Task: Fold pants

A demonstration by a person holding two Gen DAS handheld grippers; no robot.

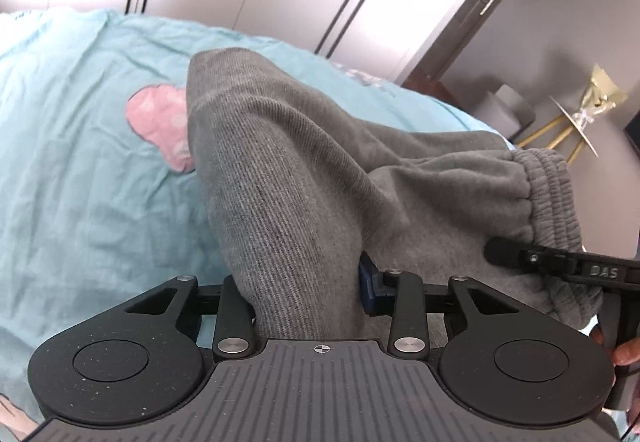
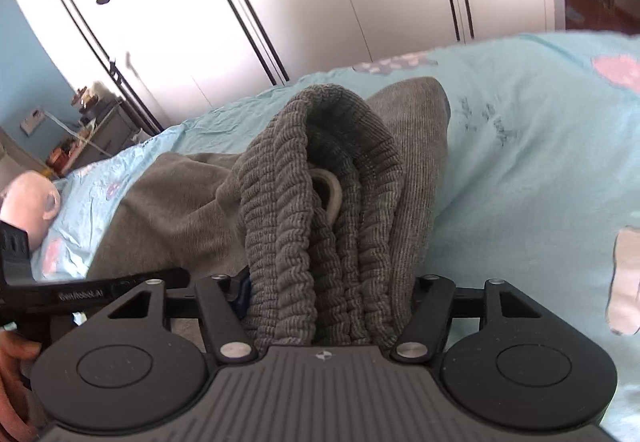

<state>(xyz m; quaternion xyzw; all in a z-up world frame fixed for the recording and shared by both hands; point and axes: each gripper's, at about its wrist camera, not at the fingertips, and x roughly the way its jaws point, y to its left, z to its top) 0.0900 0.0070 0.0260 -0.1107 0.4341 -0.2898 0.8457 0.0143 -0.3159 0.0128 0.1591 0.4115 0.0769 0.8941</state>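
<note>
Grey sweatpants (image 1: 304, 169) lie on a light blue bedsheet (image 1: 80, 161). My left gripper (image 1: 308, 294) is shut on a bunched fold of the grey fabric, which hides its fingertips. My right gripper (image 2: 324, 294) is shut on the ribbed elastic waistband (image 2: 320, 181) of the pants, several layers bunched between its fingers. The right gripper also shows in the left wrist view (image 1: 560, 266) at the right, by the waistband (image 1: 552, 193). The left gripper shows in the right wrist view (image 2: 80, 294) at the left edge.
White wardrobe doors (image 2: 280, 1) stand behind the bed. A pink patch (image 1: 160, 121) is printed on the sheet. A gold-legged side table (image 1: 572, 121) stands past the bed's right side. A pink plush toy (image 2: 28, 197) lies on the bed at the left.
</note>
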